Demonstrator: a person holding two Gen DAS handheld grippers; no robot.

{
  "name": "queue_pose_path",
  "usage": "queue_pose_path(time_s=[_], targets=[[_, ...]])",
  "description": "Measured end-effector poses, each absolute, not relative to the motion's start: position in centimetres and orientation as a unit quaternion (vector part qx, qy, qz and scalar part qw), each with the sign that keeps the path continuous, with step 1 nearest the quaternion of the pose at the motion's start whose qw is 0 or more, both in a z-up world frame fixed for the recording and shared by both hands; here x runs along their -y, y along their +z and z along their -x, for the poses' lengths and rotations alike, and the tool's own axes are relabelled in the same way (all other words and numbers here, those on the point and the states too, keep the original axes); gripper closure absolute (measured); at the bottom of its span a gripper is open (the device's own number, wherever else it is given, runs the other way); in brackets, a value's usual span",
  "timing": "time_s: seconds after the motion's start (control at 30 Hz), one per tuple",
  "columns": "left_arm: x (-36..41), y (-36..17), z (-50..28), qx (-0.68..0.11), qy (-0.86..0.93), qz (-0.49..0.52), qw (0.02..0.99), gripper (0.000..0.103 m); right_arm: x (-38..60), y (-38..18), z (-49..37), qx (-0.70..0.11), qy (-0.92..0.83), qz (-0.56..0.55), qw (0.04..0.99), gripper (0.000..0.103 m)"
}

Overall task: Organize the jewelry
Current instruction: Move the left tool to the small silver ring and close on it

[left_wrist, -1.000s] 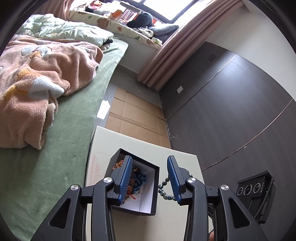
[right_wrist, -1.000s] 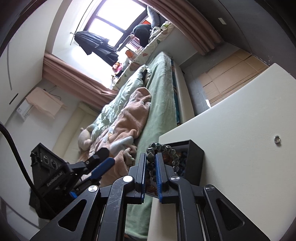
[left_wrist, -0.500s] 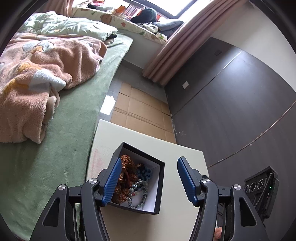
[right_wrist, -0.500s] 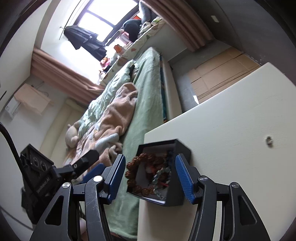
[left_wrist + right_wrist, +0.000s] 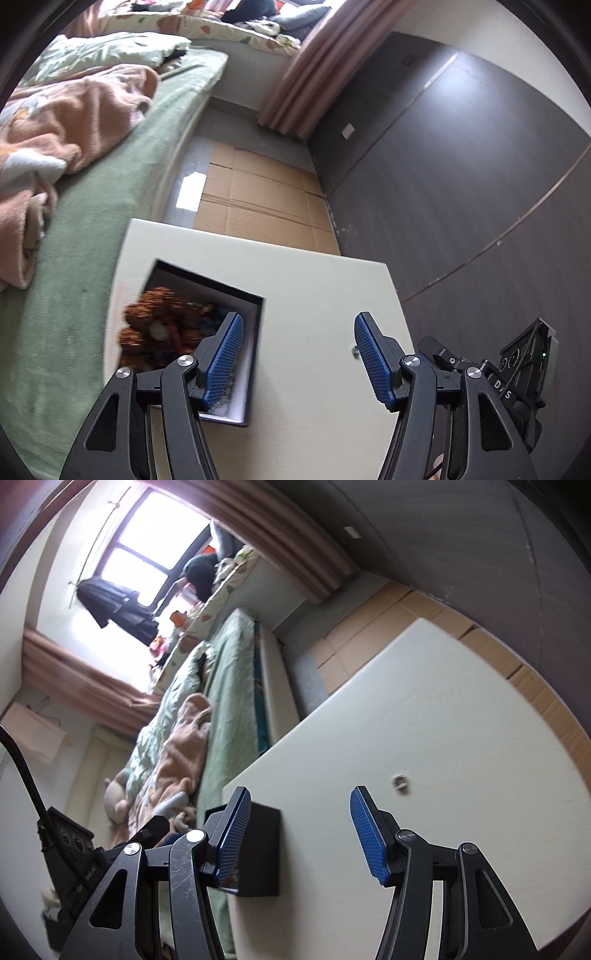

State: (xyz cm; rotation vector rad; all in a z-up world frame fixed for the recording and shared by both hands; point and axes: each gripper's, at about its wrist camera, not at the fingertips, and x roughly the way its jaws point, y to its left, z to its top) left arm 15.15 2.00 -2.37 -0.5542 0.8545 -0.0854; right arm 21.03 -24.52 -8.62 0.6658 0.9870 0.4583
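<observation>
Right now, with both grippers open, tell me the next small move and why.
Probably ease the right gripper forward toward the small ring lying alone on the table. Both grippers are open and empty, the black box already holds beaded pieces, and the ring looks like the only piece outside it.

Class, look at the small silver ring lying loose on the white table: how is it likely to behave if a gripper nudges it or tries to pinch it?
The small ring lies flat on the smooth white table, so it probably slides. It looks light. The open right gripper has broad pads, so pinching may be fiddly.
</observation>
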Motion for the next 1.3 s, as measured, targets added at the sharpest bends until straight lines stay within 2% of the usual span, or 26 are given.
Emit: queue_pose_path(time_s=[0.4,0.47,0.53,0.67,0.73,0.8,1.17,1.3], targets=[[5.2,-5.4,-20.3,-0.483,-0.072,0.185,0.853,0.04,29.0,-10.1,-22.5,-0.501,0.148,-0.292,0.801,0.047],[6.4,-6.2,-21.1,-0.494,-0.08,0.176,0.848,0.042,29.6,-10.5,-22.6,-0.508,0.135,-0.293,0.799,0.054],[7.5,-6.9,-21.9,-0.506,-0.085,0.169,0.841,0.051,30.3,-10.9,-22.7,-0.517,0.118,-0.292,0.796,0.057],[9.4,-8.2,-23.2,-0.525,-0.093,0.148,0.833,0.058,31.6,-11.2,-22.9,-0.521,0.098,-0.293,0.796,0.058],[10.7,-9.0,-23.9,-0.535,-0.097,0.129,0.83,0.069,32.0,-10.9,-23.0,-0.517,0.09,-0.291,0.8,0.058],[11.6,-9.6,-24.2,-0.541,-0.1,0.118,0.827,0.073,32.3,-10.7,-23.0,-0.515,0.082,-0.286,0.804,0.058],[13.5,-12.2,-25.0,-0.561,-0.098,0.066,0.819,0.078,32.8,-11.2,-23.8,-0.526,0.083,-0.301,0.791,0.058],[13.7,-12.1,-24.9,-0.564,-0.098,0.048,0.819,0.096,32.7,-11.2,-23.8,-0.526,0.087,-0.306,0.789,0.058]])
